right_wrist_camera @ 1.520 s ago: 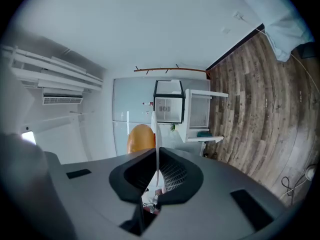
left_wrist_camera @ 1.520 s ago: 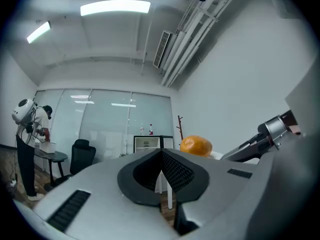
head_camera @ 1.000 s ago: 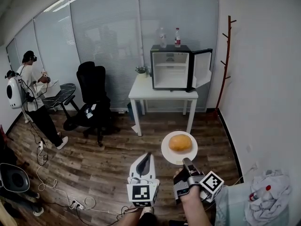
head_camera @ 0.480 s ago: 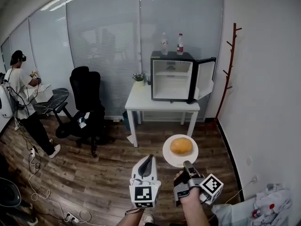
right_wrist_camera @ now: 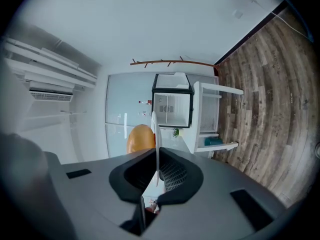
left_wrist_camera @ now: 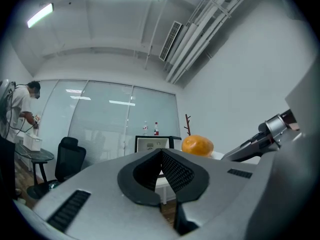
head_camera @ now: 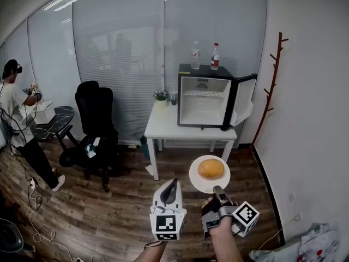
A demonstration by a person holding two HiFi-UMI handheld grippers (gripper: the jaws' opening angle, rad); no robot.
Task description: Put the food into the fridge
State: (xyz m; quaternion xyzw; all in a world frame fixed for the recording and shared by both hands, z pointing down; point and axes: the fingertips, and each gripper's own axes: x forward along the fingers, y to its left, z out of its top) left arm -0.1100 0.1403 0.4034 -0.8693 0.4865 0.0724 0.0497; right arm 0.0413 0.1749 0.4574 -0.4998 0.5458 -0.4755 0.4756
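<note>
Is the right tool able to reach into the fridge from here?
Probably not yet: the fridge stands far ahead of the right tool. Its door is open and nothing blocks the way.

The left gripper (head_camera: 170,185) was held low in front of the body, pointing forward, its jaws pressed together with nothing between them. Just beside it, the right gripper (head_camera: 217,190), carried by the right hand (head_camera: 222,227), had its jaws clamped on the near rim of a plate (head_camera: 197,181) held level.
</note>
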